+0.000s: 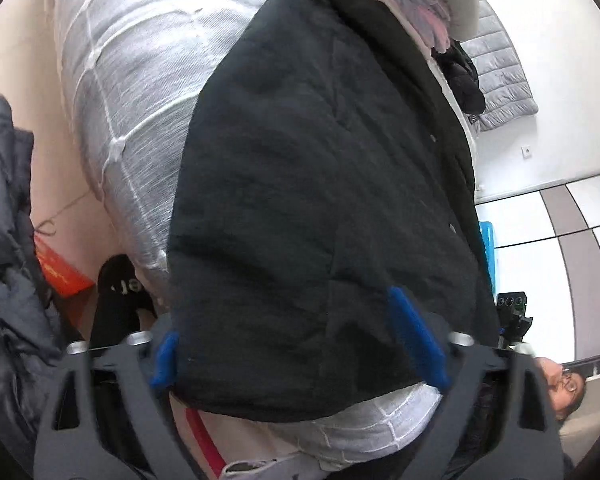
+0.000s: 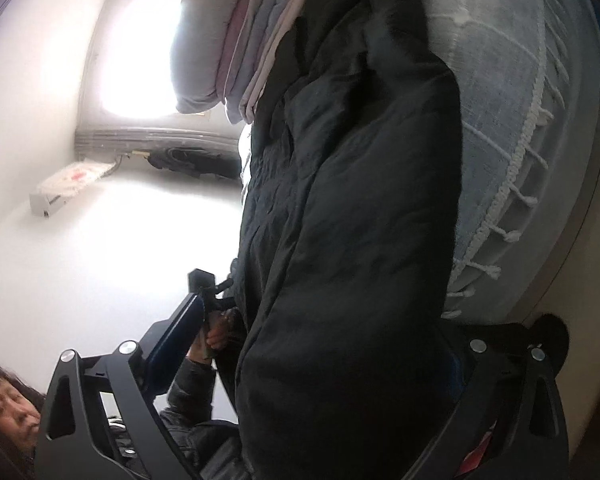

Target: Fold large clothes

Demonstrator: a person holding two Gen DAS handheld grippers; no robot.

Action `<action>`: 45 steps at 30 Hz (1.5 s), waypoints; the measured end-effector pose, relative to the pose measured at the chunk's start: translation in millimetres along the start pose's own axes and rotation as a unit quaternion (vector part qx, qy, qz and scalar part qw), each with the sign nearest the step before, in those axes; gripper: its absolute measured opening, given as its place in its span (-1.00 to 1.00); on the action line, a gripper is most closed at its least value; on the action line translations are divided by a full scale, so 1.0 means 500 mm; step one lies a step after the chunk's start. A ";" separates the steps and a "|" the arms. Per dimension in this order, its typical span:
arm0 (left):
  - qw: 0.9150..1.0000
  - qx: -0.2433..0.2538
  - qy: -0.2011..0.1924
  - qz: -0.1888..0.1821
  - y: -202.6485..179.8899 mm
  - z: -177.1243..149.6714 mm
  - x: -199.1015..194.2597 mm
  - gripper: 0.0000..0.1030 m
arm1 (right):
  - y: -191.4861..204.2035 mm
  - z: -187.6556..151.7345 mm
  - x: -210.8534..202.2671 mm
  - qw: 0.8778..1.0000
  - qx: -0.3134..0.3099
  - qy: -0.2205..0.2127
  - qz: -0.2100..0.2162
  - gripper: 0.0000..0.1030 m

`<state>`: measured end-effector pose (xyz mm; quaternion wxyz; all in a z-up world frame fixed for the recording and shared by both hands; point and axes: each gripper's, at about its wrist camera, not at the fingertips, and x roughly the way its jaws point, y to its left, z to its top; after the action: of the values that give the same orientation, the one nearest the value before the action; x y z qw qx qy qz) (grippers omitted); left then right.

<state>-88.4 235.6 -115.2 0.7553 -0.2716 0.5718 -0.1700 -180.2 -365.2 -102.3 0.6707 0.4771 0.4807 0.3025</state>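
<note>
A large dark padded jacket [image 1: 320, 184] lies folded on a bed with a grey-white checked cover [image 1: 132, 92]. My left gripper [image 1: 292, 344] is open; its blue pads [image 1: 416, 336] straddle the jacket's near edge. In the right wrist view the same jacket [image 2: 352, 220] fills the middle. My right gripper [image 2: 312, 344] is open wide around the jacket's end; one blue pad [image 2: 172, 340] shows on the left, the other is hidden behind the fabric. The left gripper's body [image 2: 208, 292] shows beside the jacket there.
A stack of folded bedding [image 1: 432, 4] lies beyond the jacket, also seen in the right wrist view [image 2: 236, 44]. A grey quilted jacket [image 1: 500, 76] and another dark garment [image 1: 4, 248] are nearby. An orange box [image 1: 60, 268] sits on the floor. The person's face [image 2: 8, 412] shows.
</note>
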 end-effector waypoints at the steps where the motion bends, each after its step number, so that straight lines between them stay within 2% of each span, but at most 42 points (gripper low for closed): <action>1: 1.000 -0.002 -0.003 0.003 -0.001 -0.002 -0.001 -0.03 | 0.005 -0.002 -0.002 1.000 -0.006 -0.006 0.002 0.58; 2: 1.000 -0.008 -0.009 -0.004 0.001 -0.003 -0.003 -0.20 | 0.006 -0.004 -0.006 1.000 -0.011 -0.009 -0.001 0.41; 3: 1.000 -0.013 -0.013 -0.013 0.002 -0.002 -0.008 -0.45 | 0.011 -0.006 -0.002 1.000 -0.017 -0.011 -0.010 0.02; 4: 1.000 -0.017 -0.018 -0.019 0.001 -0.004 -0.012 -0.57 | 0.011 -0.007 -0.003 1.000 -0.019 -0.012 -0.021 -0.23; 5: 1.000 -0.011 -0.024 -0.018 -0.007 -0.007 -0.015 -0.62 | 0.013 -0.010 -0.003 0.999 -0.022 -0.017 -0.023 -0.27; 7: 0.999 0.000 -0.032 -0.010 -0.021 -0.007 -0.021 -0.71 | 0.026 -0.016 -0.002 0.999 -0.029 -0.031 -0.023 -0.55; 10: 0.998 -0.016 -0.048 -0.029 -0.028 0.002 -0.045 -0.73 | 0.050 -0.016 -0.014 0.997 -0.029 -0.073 0.009 -0.75; 15: 0.991 -0.006 -0.100 -0.091 -0.085 0.014 -0.119 -0.78 | 0.099 0.001 -0.036 0.989 -0.031 -0.129 0.063 -0.79; 21: 0.977 0.035 -0.143 -0.155 -0.190 -0.019 -0.232 -0.80 | 0.186 -0.011 -0.066 0.982 -0.057 -0.152 0.101 -0.79; 25: 0.972 0.058 -0.139 -0.180 -0.221 -0.070 -0.284 -0.79 | 0.225 -0.047 -0.104 0.980 -0.075 -0.154 0.097 -0.79; 28: 0.980 0.062 -0.097 -0.165 -0.189 -0.121 -0.261 -0.73 | 0.203 -0.078 -0.115 0.987 -0.071 -0.127 0.074 -0.78; 30: 0.987 0.036 -0.052 -0.148 -0.138 -0.141 -0.215 -0.66 | 0.156 -0.083 -0.120 0.992 -0.044 -0.106 0.051 -0.66; 32: 0.992 -0.014 -0.019 -0.123 -0.075 -0.161 -0.162 -0.60 | 0.099 -0.085 -0.120 0.995 -0.015 -0.094 0.037 -0.33; 33: 0.993 -0.032 -0.012 -0.115 -0.049 -0.170 -0.145 -0.57 | 0.080 -0.083 -0.126 0.994 -0.004 -0.098 0.041 -0.10; 35: 0.989 -0.073 -0.010 -0.128 -0.002 -0.189 -0.123 -0.49 | 0.053 -0.083 -0.128 0.992 0.014 -0.109 0.064 -0.02; 37: 0.988 -0.085 -0.014 -0.130 0.013 -0.202 -0.117 -0.22 | 0.044 -0.084 -0.128 0.991 0.020 -0.113 0.071 0.20; 38: 0.987 -0.088 -0.015 -0.131 0.013 -0.204 -0.117 -0.14 | 0.049 -0.085 -0.119 0.991 0.019 -0.111 0.069 0.22; 40: 0.988 -0.086 -0.014 -0.126 0.011 -0.207 -0.114 0.05 | 0.054 -0.085 -0.109 0.994 0.013 -0.096 0.053 0.22; 42: 0.988 -0.089 -0.013 -0.124 0.009 -0.207 -0.109 0.06 | 0.054 -0.084 -0.091 0.995 0.017 -0.083 0.056 0.22; 43: 0.989 -0.084 -0.015 -0.124 0.006 -0.208 -0.108 0.06 | 0.055 -0.086 -0.091 0.995 0.012 -0.079 0.052 0.10; 44: 0.989 -0.073 -0.019 -0.124 0.001 -0.204 -0.107 0.06 | 0.059 -0.086 -0.089 0.996 0.001 -0.084 0.039 -0.09; 45: 0.990 -0.063 -0.026 -0.123 -0.008 -0.200 -0.108 -0.18 | 0.060 -0.097 -0.096 0.996 0.000 -0.088 0.030 -0.55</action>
<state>-199.6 241.4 -90.8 0.7248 -0.3913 0.5236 -0.2179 -241.0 -379.1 -61.4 0.7007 0.5161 0.4057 0.2792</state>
